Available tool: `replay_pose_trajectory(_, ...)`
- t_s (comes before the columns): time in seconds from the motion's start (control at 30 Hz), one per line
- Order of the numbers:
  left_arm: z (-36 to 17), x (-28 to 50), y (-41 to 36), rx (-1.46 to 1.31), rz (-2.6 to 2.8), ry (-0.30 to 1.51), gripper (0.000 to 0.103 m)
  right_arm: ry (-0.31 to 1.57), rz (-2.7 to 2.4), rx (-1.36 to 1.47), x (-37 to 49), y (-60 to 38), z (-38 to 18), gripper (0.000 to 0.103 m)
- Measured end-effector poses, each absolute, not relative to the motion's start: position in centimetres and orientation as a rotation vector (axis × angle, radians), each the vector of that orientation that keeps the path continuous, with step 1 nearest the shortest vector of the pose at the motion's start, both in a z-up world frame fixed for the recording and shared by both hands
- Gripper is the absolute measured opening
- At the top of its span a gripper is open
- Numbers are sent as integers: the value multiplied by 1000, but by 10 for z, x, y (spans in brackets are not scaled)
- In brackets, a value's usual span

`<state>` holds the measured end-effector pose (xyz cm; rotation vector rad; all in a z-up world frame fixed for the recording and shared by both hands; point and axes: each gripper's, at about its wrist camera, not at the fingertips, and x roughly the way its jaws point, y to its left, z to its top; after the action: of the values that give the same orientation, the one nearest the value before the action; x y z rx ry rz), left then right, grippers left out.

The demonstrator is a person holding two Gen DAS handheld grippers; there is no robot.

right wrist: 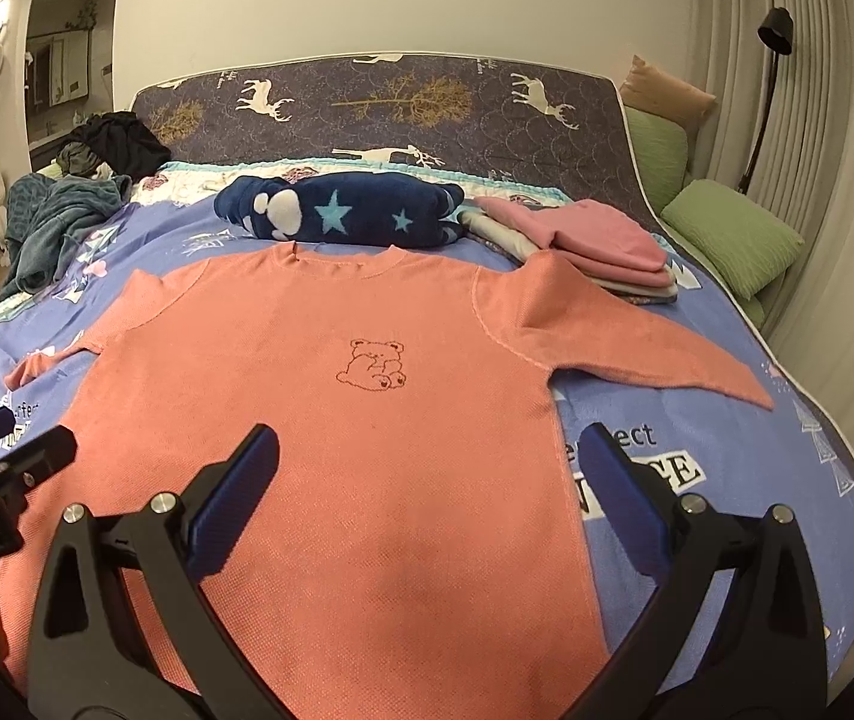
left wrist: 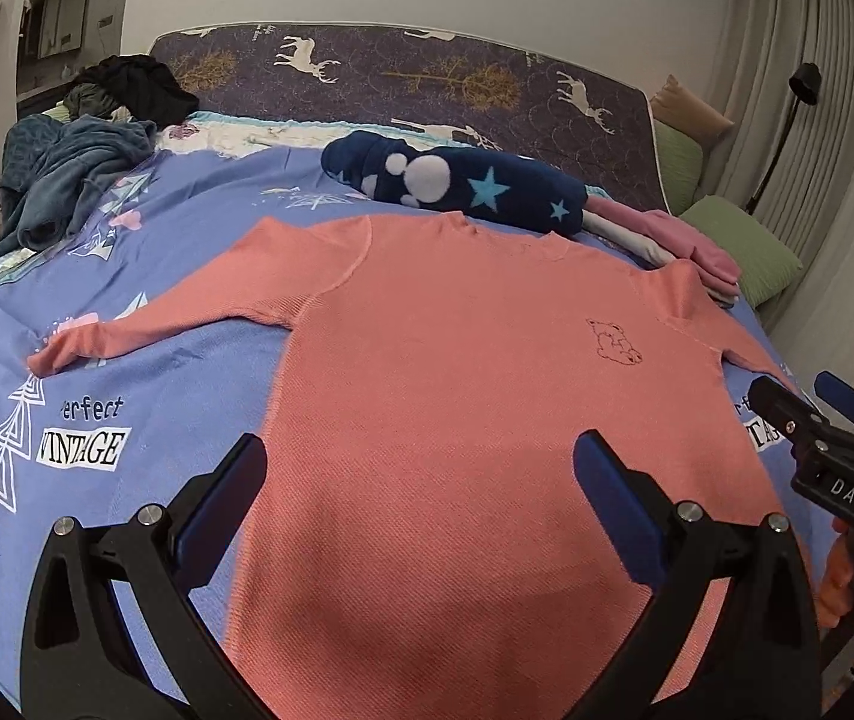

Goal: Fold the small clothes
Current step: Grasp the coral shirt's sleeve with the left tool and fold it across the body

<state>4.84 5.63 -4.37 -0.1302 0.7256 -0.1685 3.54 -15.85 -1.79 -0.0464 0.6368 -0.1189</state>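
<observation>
My left gripper [left wrist: 420,468] is spread wide and holds nothing; its two blue pads hang over the near part of the salmon shirt [left wrist: 475,396]. My right gripper [right wrist: 427,462] is also spread wide and empty, above the same shirt [right wrist: 330,420], a little more to the right side of it. From the left camera, the right gripper's fingers show at the right edge; its handle is cut off by the frame, and some fingers [left wrist: 841,576] of my hand under it are blurred.

The shirt lies flat and face up on the blue bedsheet [left wrist: 144,396], both sleeves spread out, with a small bear drawing [right wrist: 371,365] on the chest. Its near hem is hidden behind my grippers, so I cannot tell how it lies there.

Just beyond the collar lies a dark blue garment with stars [right wrist: 342,213], touching or almost touching the collar. To the right of it is a stack of pink folded clothes [right wrist: 595,246]; the right shoulder of the shirt seems to cover its near edge. Far left there is a crumpled teal blanket [left wrist: 66,174].
</observation>
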Motion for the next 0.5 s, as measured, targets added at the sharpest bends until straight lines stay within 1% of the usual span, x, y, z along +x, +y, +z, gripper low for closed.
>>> replay_pose_trajectory(0.23, -42, 62, 73, -171, -175, 732, 102, 659, -114, -55, 50, -151, -21, 101)
replay_pose_trajectory(0.4, -48, 90, 117, -273, -125, 757, 102, 681, -119, -77, 62, -147, -25, 101)
replay_pose_trajectory(0.5, -60, 114, 160, -359, -51, 774, 91, 703, -109, -84, 72, -146, -28, 101)
